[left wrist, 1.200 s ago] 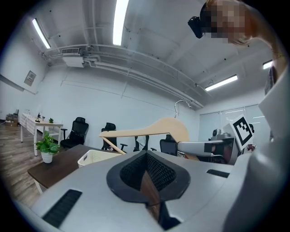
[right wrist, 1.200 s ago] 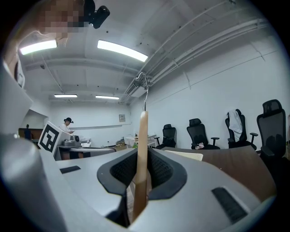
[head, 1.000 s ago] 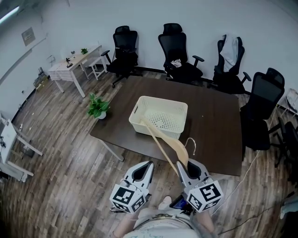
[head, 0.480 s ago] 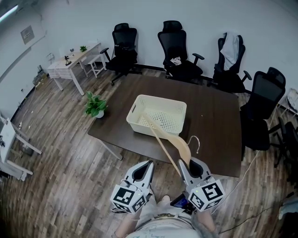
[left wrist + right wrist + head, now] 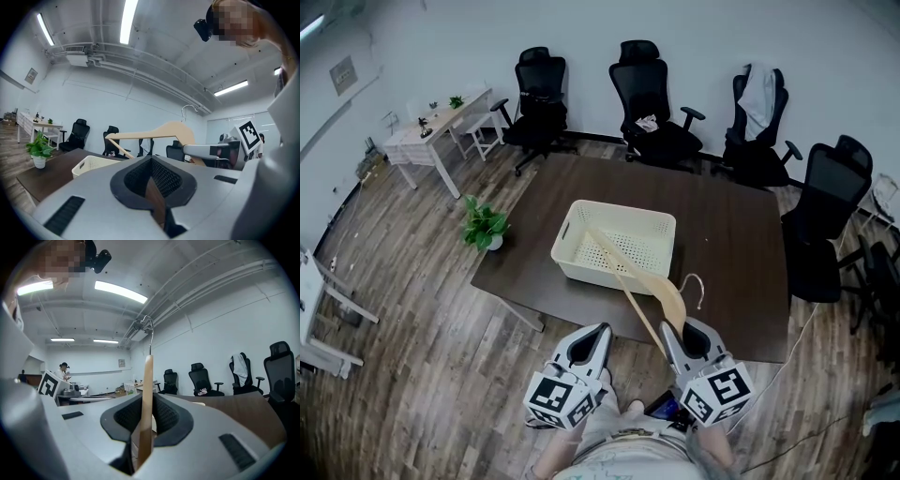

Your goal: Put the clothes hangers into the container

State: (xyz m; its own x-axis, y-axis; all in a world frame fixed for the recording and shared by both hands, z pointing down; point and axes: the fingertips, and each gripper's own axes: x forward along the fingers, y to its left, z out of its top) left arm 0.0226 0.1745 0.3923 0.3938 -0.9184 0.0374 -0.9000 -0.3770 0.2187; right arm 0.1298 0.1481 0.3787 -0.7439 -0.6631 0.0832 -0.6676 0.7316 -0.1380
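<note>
A wooden clothes hanger [image 5: 656, 291] with a metal hook [image 5: 692, 284] is clamped by its thick end in my right gripper [image 5: 670, 330], which is shut on it. The long arm of the hanger reaches out over the cream perforated basket [image 5: 581, 272] on the dark table [image 5: 731, 244]. In the right gripper view the hanger [image 5: 146, 404] stands edge-on between the jaws. My left gripper [image 5: 598, 330] hovers beside the right one, short of the table's near edge, jaws together with nothing held. The left gripper view shows the hanger [image 5: 154, 135] above the basket [image 5: 91, 164].
Several black office chairs [image 5: 652, 89] stand round the table's far and right sides, one with a white garment [image 5: 761, 89]. A potted plant [image 5: 483, 225] sits on the wooden floor at the left, with a white desk [image 5: 431, 127] beyond. A person [image 5: 63, 371] stands far off.
Both grippers have drifted together toward the table with the hanger. The hanger's far end now lies further over the basket's inside. Neither pair of jaws has changed.
</note>
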